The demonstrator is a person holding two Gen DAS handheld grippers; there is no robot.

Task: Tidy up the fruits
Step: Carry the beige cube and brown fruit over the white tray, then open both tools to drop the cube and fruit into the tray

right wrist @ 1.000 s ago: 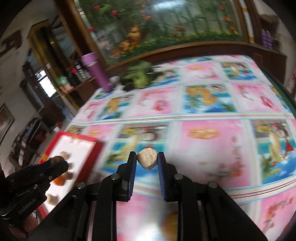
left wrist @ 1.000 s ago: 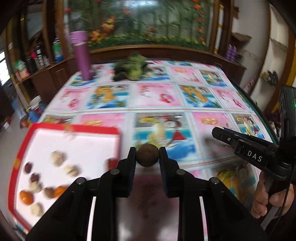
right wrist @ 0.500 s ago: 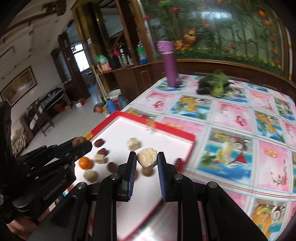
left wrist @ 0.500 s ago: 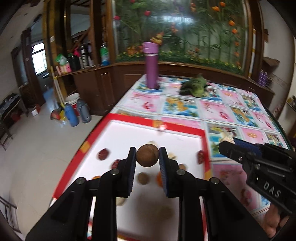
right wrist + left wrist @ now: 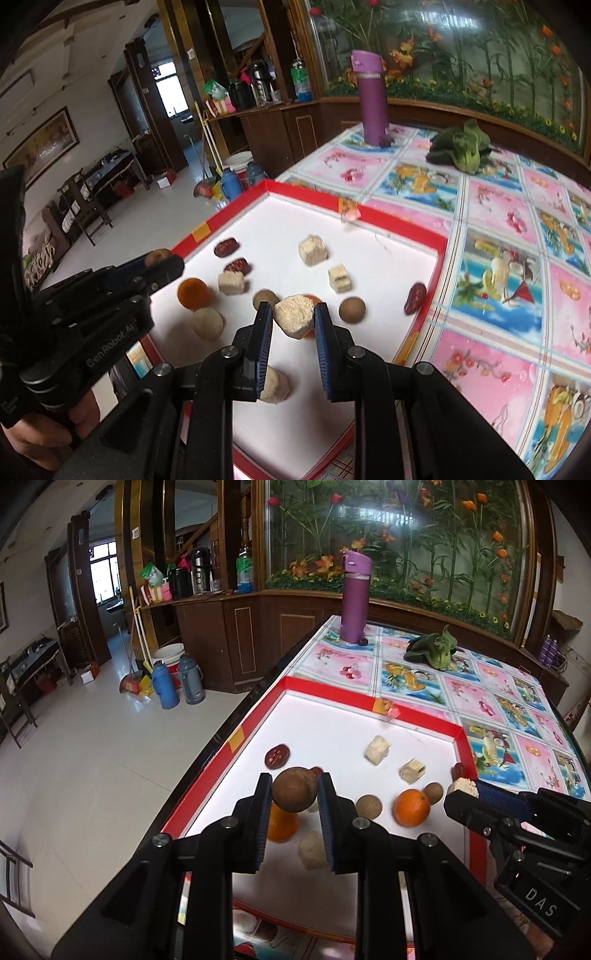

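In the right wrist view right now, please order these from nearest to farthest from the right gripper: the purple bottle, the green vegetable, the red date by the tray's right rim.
1. Red date, right, inside tray.
2. Green vegetable, far right, on tablecloth.
3. Purple bottle, far end of table.

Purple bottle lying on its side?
No, the purple bottle stands upright at the far end of the table, beyond the red-rimmed tray.

the left gripper's point(image 5: 294, 794) brown round fruit point(image 5: 294, 789) covers most of an orange point(image 5: 281, 825) and all but a sliver of a dark red piece point(image 5: 316, 770) on the red-rimmed tray point(image 5: 417, 717). in the right wrist view the clamped beige chunk point(image 5: 294, 316) masks another orange point(image 5: 309, 297) — only slivers show. a pale lump point(image 5: 275, 384) sits half behind that gripper's finger, the tray's near corner lost under both. a person's hand point(image 5: 55, 428) is cropped at the frame edge — small item by the purple bottle point(image 5: 373, 99) is unreadable.
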